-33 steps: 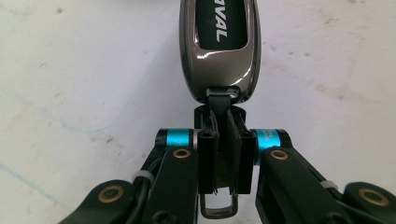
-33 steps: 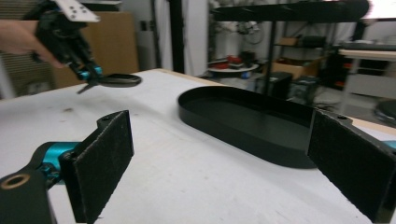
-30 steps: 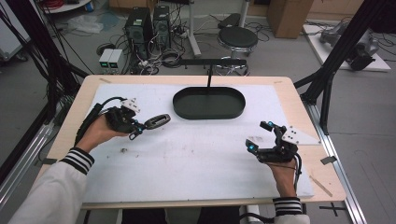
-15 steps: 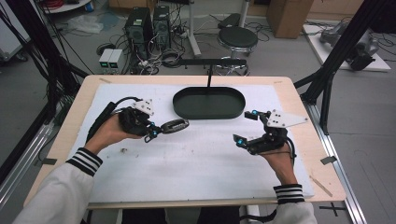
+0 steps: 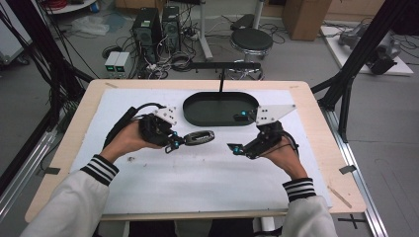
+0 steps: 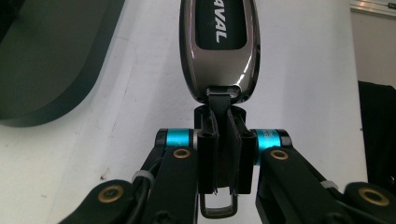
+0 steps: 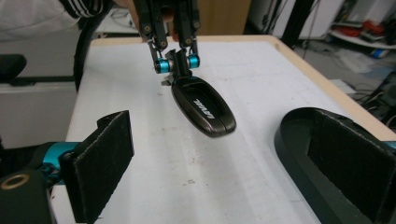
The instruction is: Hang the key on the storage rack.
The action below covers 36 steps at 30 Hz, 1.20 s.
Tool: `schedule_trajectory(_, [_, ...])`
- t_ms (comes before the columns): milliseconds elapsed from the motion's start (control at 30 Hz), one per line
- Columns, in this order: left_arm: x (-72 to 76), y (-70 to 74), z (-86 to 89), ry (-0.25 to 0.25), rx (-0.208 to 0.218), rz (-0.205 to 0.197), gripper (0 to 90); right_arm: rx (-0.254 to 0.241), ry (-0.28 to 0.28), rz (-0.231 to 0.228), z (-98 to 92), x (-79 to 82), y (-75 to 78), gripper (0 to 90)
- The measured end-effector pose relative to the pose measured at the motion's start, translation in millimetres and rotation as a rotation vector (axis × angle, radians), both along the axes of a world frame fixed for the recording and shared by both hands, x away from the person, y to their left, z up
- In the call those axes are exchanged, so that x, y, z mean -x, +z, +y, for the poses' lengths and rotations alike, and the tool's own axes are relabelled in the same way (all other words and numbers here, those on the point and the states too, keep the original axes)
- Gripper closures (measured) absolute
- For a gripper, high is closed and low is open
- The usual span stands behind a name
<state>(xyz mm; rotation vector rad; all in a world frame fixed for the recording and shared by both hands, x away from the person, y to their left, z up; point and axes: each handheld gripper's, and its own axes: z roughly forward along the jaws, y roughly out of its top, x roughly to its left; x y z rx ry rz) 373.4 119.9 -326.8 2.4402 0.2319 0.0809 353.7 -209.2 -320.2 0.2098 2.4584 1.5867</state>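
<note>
Right now I have the left gripper [image 5: 174, 143] clamped on the strap end of a dark key fob [image 5: 198, 137], which sticks out to the right above the white mat [image 5: 197, 182], near its middle. In the left gripper view the fob [image 6: 218, 46] shows glossy grey metal around a black panel with white letters, and my pads [image 6: 209, 156] pinch its short black strap, with a metal loop hanging below them. The right gripper view shows the fob [image 7: 203, 106] tilted, nose down toward the mat, held clear of it as far as I can tell.

My right gripper [image 5: 243, 132] sits just right of the fob with its jaws wide apart and nothing between them; its black foam pads [image 7: 103, 163] stand well apart in its own view. A grey three-cornered plate [image 5: 272, 113] rides on top of it.

Just beyond both grippers lies a black oval tray [image 5: 220, 121], on the far half of the mat. The mat is white, a little scuffed, with small dark specks near my left wrist, and covers most of a pale wooden table [image 5: 316, 123]. Bits of dark tape [image 5: 347, 169] mark the right edge.

Beyond the table the floor is grey and cluttered: two computer towers [image 5: 157, 24], coils of cable, a round black stool [image 5: 252, 38], and black frame posts [image 5: 356, 64] at either side. My sleeves are white with striped cuffs [image 5: 99, 169].
</note>
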Motion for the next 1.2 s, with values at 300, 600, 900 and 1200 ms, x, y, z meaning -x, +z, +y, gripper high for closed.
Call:
schedule_trajectory(300, [4.7,2.0,-9.4,-0.040,-0.016,-0.011,83.6,0.120,0.091,0.028,26.0,-11.9,6.8,6.6])
schedule_trajectory(600, [8.3,4.7,-11.7,-0.061,-0.011,-0.006,83.7,0.209,0.144,0.045,47.1,-20.7,5.4,6.6])
schedule_trajectory(900, [10.1,5.8,-11.1,-0.067,-0.012,-0.008,83.6,0.331,0.184,0.048,71.0,-22.5,-0.6,6.6])
schedule_trajectory(1200, [10.3,3.7,-13.7,-0.076,-0.024,0.000,83.6,0.400,0.201,0.067,83.0,-22.5,-8.4,6.7])
